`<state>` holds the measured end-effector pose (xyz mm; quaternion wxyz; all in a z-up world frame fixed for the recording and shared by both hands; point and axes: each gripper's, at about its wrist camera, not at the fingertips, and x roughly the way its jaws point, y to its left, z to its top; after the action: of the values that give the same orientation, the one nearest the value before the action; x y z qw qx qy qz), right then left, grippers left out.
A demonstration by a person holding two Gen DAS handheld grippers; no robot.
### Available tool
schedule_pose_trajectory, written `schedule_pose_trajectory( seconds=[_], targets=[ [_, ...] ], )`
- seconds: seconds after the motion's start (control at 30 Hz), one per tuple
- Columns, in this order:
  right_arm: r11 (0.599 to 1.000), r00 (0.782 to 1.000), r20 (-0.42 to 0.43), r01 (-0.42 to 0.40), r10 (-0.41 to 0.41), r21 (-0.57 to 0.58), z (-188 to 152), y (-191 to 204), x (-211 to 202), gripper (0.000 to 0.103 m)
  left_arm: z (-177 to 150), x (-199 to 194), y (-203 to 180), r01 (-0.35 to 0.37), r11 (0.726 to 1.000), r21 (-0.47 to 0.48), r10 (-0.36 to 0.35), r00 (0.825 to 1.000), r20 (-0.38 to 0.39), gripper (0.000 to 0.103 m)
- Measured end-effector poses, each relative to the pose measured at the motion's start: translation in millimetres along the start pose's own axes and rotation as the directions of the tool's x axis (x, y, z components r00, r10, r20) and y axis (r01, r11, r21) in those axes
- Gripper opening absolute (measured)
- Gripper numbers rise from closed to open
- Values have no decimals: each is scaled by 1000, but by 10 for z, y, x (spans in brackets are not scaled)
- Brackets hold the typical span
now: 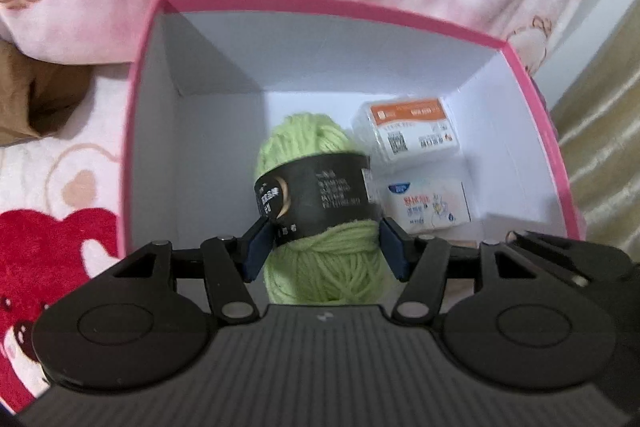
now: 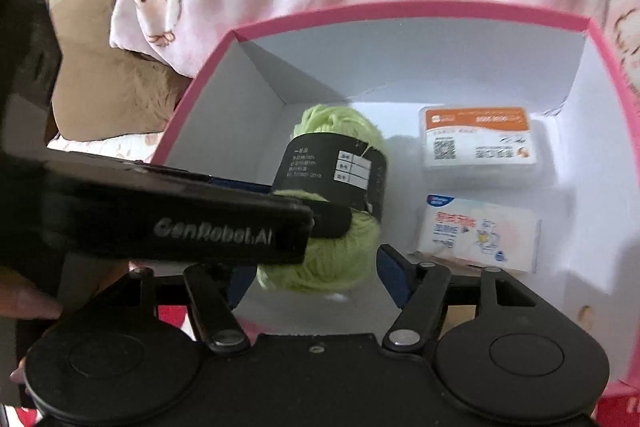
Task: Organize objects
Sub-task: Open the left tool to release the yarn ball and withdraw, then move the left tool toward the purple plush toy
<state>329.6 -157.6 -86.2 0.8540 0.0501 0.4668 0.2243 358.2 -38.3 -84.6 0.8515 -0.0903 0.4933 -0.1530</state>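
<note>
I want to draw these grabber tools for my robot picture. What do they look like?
Both are black plastic. Each left gripper and right gripper has a ribbed body, two big round discs, thin link bars with silver rivets, and dark blue pads on the fingers. The right wrist view shows the side of the left one, with grey lettering reading GenRobot.AI. No cables or sleeves show.

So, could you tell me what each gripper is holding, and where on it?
The left gripper pinches the green yarn skein by its sides, just below the black label band. The right gripper holds nothing.
</note>
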Motion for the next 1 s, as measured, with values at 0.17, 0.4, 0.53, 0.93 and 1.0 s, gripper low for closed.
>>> schedule_pose_trajectory(
  seconds=[0.17,0.4,0.53,0.93,1.0],
  targets=[
    [998,998,55,39,-36,-56,-100,127,-374,74,2,-321,-124,-1,998,60,0,1000,23,58],
    [990,994,91,71,-60,-121,-192,376,-970,74,-105,-948,-378,23,987,160,-26,1000,14,58],
    [986,988,106,124,-112,-114,-249,513,-1293,76,-257,-1335,-609,-17,953,303,9,1000,29,59],
    [973,976,186,150,-117,-174,-646,916,-2138,77,-561,-2230,-773,-26,909,415,-1,998,64,63],
    [974,975,198,138,-101,-182,-728,948,-2221,77,-627,-2287,-761,-35,909,416,13,998,57,63]
  ],
)
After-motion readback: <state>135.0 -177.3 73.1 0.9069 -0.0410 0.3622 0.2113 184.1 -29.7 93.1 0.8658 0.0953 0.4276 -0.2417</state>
